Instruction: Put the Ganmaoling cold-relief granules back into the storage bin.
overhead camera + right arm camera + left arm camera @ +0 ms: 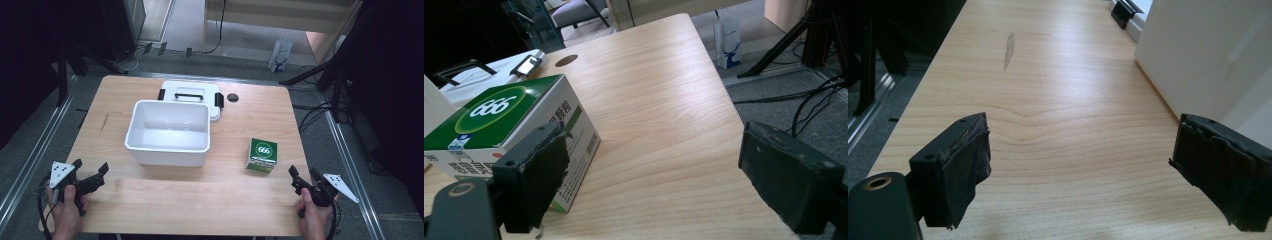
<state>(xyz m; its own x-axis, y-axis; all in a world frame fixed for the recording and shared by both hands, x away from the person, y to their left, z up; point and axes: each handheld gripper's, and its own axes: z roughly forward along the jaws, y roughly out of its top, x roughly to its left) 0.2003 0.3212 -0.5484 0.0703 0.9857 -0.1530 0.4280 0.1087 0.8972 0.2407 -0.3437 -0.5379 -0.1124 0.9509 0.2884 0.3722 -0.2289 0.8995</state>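
A white open bin (168, 132) stands in the middle of the wooden table (250, 195), with its white lid (192, 94) lying flat behind it. A green and white box marked 666 (262, 155) sits to the bin's right. My left gripper (91, 174) hovers open over the table's front left corner, and the bin's side wall (1198, 55) shows at the right of the left gripper view. My right gripper (303, 176) stands open at the front right corner, with the 666 box (504, 130) just beyond its left jaw. Nothing lies between either pair of jaws.
A dark round hole (232, 97) marks the table behind the lid. Tripod legs and cables (320, 75) stand on the floor at the far right, and a white bag (280, 55) leans beyond the table. A metal rail (350, 165) runs along the right side.
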